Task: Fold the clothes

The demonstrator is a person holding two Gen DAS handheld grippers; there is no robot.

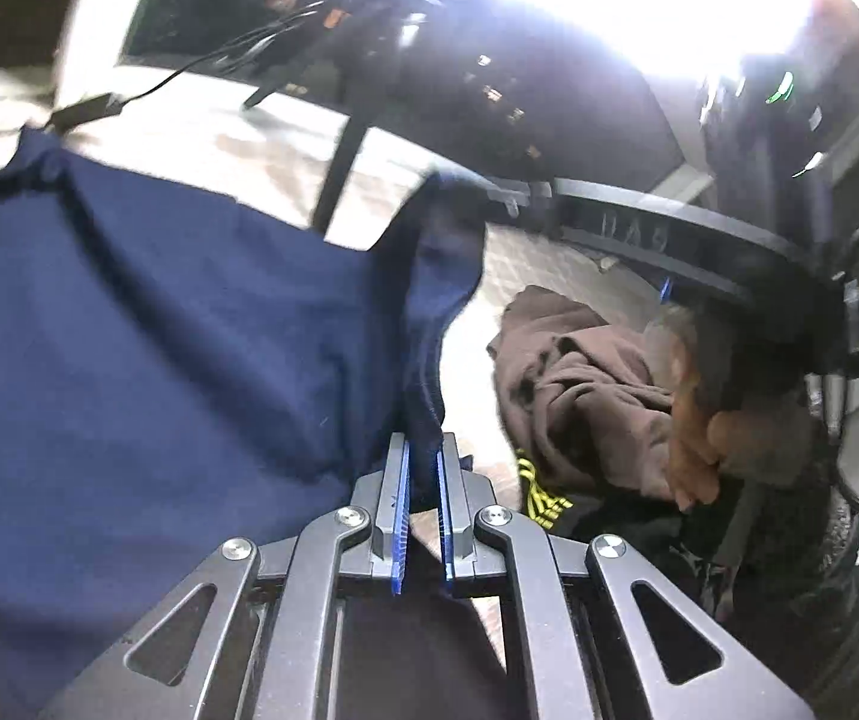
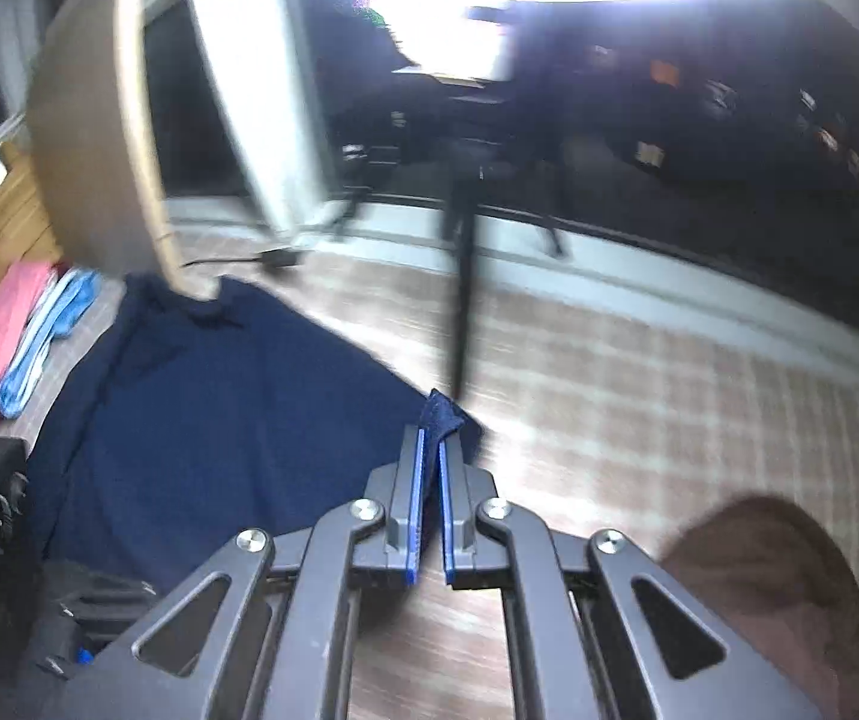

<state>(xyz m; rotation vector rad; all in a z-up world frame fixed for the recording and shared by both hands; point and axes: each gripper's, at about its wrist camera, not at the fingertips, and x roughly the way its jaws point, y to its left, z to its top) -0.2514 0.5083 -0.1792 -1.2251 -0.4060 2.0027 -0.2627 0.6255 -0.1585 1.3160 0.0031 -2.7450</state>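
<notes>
A navy blue garment (image 1: 147,324) spreads across the left of the left wrist view, over a checked surface. My left gripper (image 1: 423,456) is shut on a bunched edge of it, and the cloth rises in a fold from between the blue pads. In the right wrist view the same navy garment (image 2: 213,408) lies spread to the left. My right gripper (image 2: 431,450) is shut on a corner of it, a small tip of cloth poking up past the fingertips. The other gripper (image 1: 789,324), held by a hand (image 1: 693,420), shows blurred at the right of the left wrist view.
A brown garment (image 1: 573,396) lies crumpled to the right; brown cloth (image 2: 771,576) also shows at the lower right of the right wrist view. Folded pink (image 2: 3,324) and light blue (image 2: 48,336) clothes lie at far left. A black tripod leg (image 2: 462,300) stands on the checked cloth (image 2: 669,408).
</notes>
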